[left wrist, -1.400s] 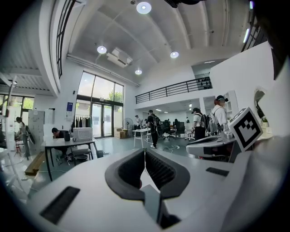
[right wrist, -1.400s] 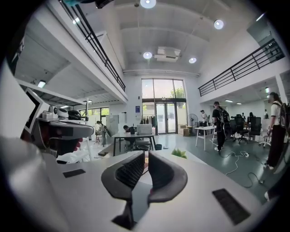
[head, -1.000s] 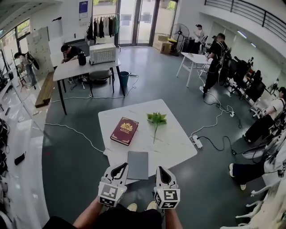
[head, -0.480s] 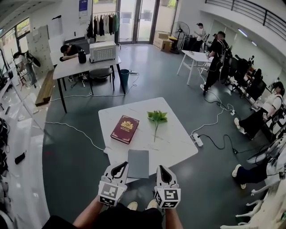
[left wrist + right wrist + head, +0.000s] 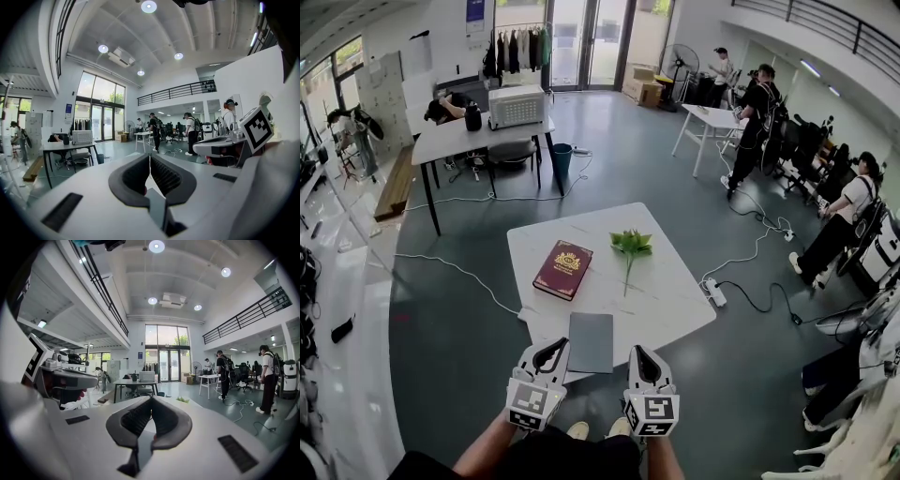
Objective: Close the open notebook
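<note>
Beside left hand-held gripper point(image 5: 553, 353), closed grey notebook point(image 5: 590, 343)

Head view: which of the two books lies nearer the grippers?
The plain grey notebook, at the near edge of the white table. The maroon book with a gold emblem lies farther back.

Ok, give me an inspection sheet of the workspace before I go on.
Surface: white table, mostly bare.
Job's things: grey notebook at the near edge, flat, looks already closed.
Clutter: red book, closed; green sprig.
Grippers: left claw and right claw both shut, empty, flanking the notebook's near end.
Cables: power strip and leads on the floor, right of the table.
Surroundings: people at desks beyond.
</note>
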Demonstrator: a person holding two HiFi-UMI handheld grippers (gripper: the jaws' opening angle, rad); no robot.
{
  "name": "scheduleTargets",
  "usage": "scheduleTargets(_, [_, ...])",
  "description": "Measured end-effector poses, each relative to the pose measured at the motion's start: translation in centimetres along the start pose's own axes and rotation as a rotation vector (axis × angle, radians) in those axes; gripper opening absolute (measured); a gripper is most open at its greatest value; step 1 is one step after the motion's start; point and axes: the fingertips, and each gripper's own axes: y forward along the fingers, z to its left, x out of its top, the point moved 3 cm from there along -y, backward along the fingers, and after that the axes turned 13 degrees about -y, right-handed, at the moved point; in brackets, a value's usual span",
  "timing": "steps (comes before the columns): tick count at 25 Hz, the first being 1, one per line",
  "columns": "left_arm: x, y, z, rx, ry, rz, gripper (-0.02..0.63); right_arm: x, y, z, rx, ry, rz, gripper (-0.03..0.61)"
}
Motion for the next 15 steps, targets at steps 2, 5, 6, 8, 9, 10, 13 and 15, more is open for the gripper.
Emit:
scheduleTargets(2, [0.14,-0.11,-0.06,-0.002,0.002,-0.001,0.026,0.18,-0.10,0.07,0.000,-0.001,-0.002,0.015])
scheduleTargets(5, [0.18,-0.14,-0.11,-0.006,-0.001,-0.002,0.026,0.26,-0.17,0.15,0.000,-0.001,-0.002,0.015])
scheduleTargets(6, [0.14,-0.13,-0.15,-0.008,-0.002,-0.002,0.026,0.26,-0.19,0.16,0.001,-0.003,-0.003,0.015])
scheduleTargets(8, [0.00,-0.12,-0.18,-0.009,0.000,-0.002,0.026,0.24,-0.23,0.18,0.002,-0.006,-0.006,0.015])
scheduleTargets(9, [-0.07,-0.15,-0.19,-0.009,0.000,-0.002,0.026,0.20,-0.27,0.19,0.002,-0.006,-0.007,0.015])
scheduleTargets(10, [-0.13,-0.20,-0.20,-0.009,0.000,-0.002,0.026,0.15,-0.34,0.21,0.001,-0.006,-0.007,0.015])
scheduleTargets(13, [-0.23,-0.40,-0.24,-0.010,0.000,-0.002,0.026,0.10,-0.55,0.30,-0.002,-0.007,-0.008,0.015])
scheduleTargets(15, [-0.29,-0.51,-0.27,-0.010,0.000,-0.003,0.026,0.11,-0.68,0.35,-0.002,-0.007,-0.009,0.015])
